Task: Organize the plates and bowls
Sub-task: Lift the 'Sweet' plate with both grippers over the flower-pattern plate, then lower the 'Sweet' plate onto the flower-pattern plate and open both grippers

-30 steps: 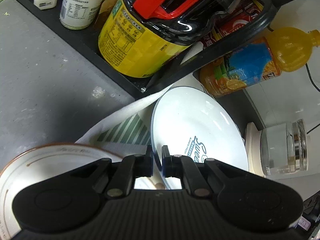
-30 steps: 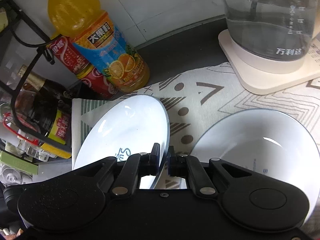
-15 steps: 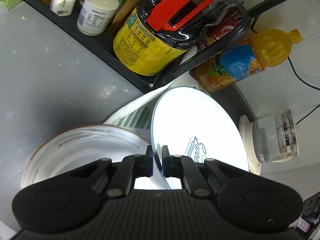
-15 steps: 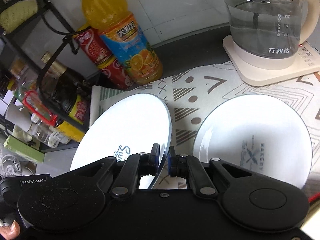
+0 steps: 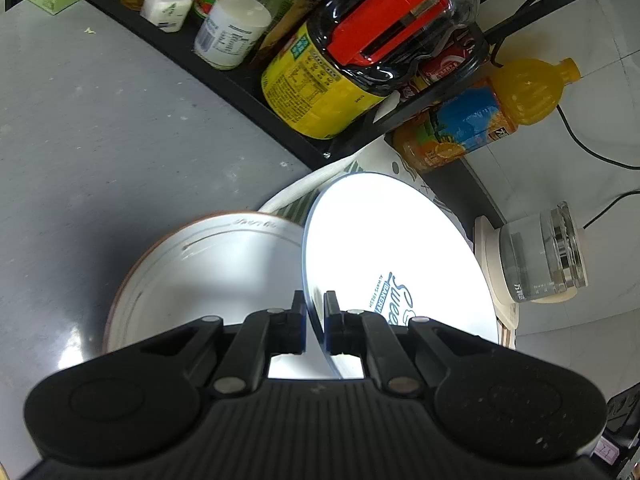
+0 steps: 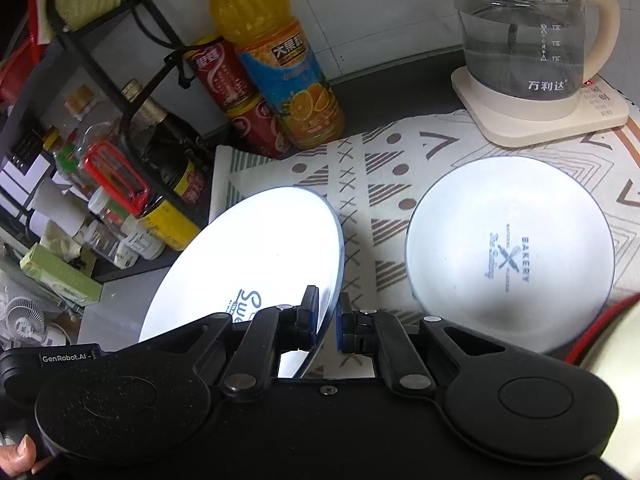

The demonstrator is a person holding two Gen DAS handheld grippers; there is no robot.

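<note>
- Your left fingers (image 5: 301, 312) are clenched on the rim of the white "Sweet" bakery plate (image 5: 384, 248), which runs edge-on between the two pads at lower centre of the left view.
- Your right fingers (image 6: 310, 308) bracket the same plate's (image 6: 256, 256) rim at lower centre of the right view, closed on it or very nearly; the right-hand pad seems to stand a little off the edge. Both grippers appear to share one plate, probably to keep it from swinging.
- The plate is tilted and lifted off the patterned cloth (image 6: 372, 184). That fits a carry, not a rest.
- Just left of the plate in the left view sits a brown-rimmed white bowl (image 5: 200, 272) on the grey bench (image 5: 100, 132). It may be the stacking spot, judging by how close you hold the plate.
- At right in the right view, a second white "Bakery" plate (image 6: 508, 252) lies flat on the cloth, not yet gathered.
- Further out, mind the orange juice bottle (image 6: 276, 56), the glass kettle (image 6: 528, 28) and the black condiment rack (image 5: 240, 80).
</note>
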